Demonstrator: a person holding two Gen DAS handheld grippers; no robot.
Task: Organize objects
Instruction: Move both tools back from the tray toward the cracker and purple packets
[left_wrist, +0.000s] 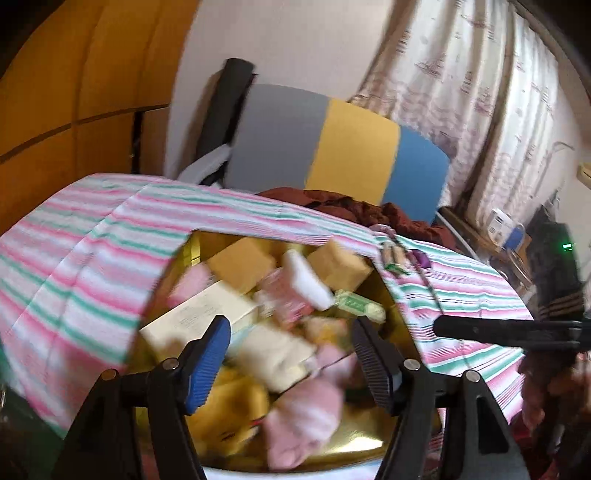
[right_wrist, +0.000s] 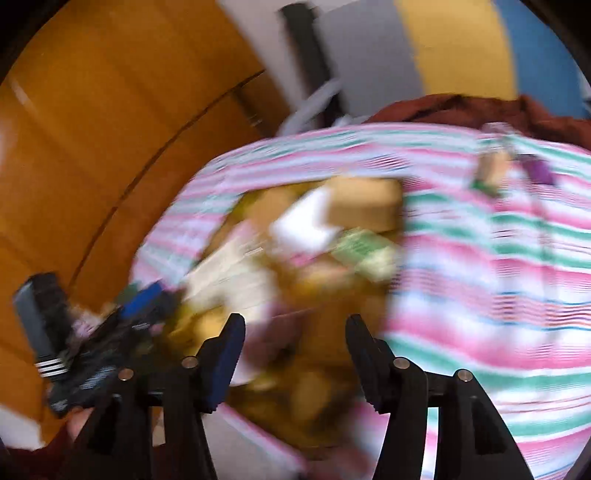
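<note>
A gold container (left_wrist: 351, 443) sits in a gap in the striped cloth, piled with small goods. Among them are a cream box (left_wrist: 199, 314), two brown boxes (left_wrist: 240, 264), a white block (left_wrist: 308, 280), a green-and-white packet (left_wrist: 360, 304) and pink packets (left_wrist: 303, 417). My left gripper (left_wrist: 291, 325) hovers over the pile, open, its pads gripping nothing. In the heavily blurred right wrist view, my right gripper (right_wrist: 295, 321) is also open above the container (right_wrist: 321, 350), with nothing between its fingers. One of its black fingers (left_wrist: 480, 330) reaches in from the right in the left wrist view.
Pink, green and white striped cloth (left_wrist: 74, 258) covers the surface around the container. A few small items (left_wrist: 395, 258) lie on it at the right. Behind are a dark red cloth (left_wrist: 369, 210), a grey, yellow and blue chair back (left_wrist: 351, 147), orange wooden panels (left_wrist: 74, 92) and a curtain (left_wrist: 480, 92).
</note>
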